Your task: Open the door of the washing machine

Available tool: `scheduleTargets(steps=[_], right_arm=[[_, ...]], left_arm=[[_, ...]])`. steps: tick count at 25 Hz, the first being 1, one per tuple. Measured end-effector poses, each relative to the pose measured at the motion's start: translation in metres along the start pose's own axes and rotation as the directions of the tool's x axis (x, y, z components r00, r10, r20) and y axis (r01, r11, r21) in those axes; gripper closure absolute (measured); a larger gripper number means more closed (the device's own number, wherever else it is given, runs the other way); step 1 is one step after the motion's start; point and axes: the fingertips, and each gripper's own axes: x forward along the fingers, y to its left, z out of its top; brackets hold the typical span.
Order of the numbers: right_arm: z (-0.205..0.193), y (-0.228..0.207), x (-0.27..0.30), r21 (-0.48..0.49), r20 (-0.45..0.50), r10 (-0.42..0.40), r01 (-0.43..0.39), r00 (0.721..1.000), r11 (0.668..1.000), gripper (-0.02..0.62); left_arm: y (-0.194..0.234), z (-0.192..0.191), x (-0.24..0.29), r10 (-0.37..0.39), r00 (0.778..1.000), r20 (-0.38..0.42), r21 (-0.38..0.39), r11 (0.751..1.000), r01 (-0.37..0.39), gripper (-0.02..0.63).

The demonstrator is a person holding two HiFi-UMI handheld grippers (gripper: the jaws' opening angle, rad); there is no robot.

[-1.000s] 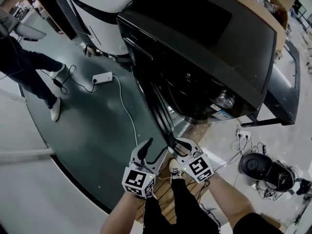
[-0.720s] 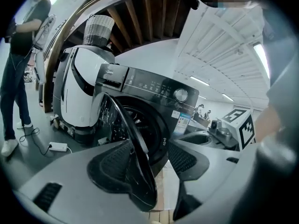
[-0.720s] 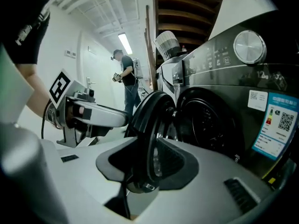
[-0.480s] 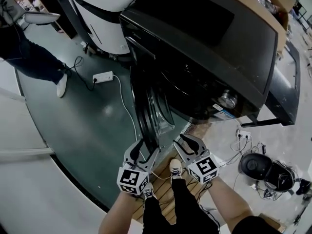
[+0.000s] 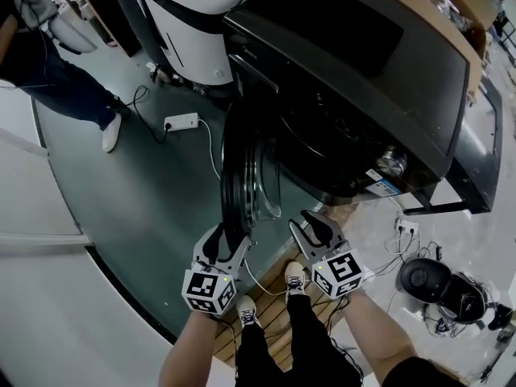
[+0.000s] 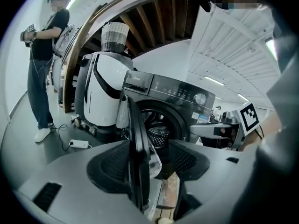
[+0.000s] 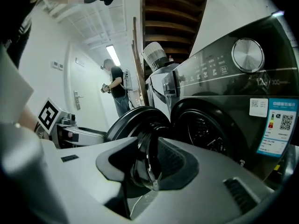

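The door (image 5: 238,168) is standing swung out from the front of the washing machine (image 5: 363,71). The left gripper (image 5: 228,239) is reaching with released jaws around the door's free edge. The right gripper (image 5: 312,224), also released, is hovering just beside the door.

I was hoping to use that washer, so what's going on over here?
Someone with a gripper in each hand is opening the black washing machine. Its round door stands swung well out, its rim between the jaws of the left gripper; whether they clamp it is unclear. The right gripper is open and empty, beside the door but apart from it. A second person stands off to the side.
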Motion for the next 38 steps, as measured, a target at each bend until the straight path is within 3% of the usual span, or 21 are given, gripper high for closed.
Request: scheduleTargets(steps=[38], right_arm=[[0.021,0.038,0.045,0.011,0.035,-0.066,0.065,0.997,0.998,0.449]], left_arm=[[0.140,0.013,-0.034,0.135,0.991,-0.016,0.018,0.991,-0.134,0.348]])
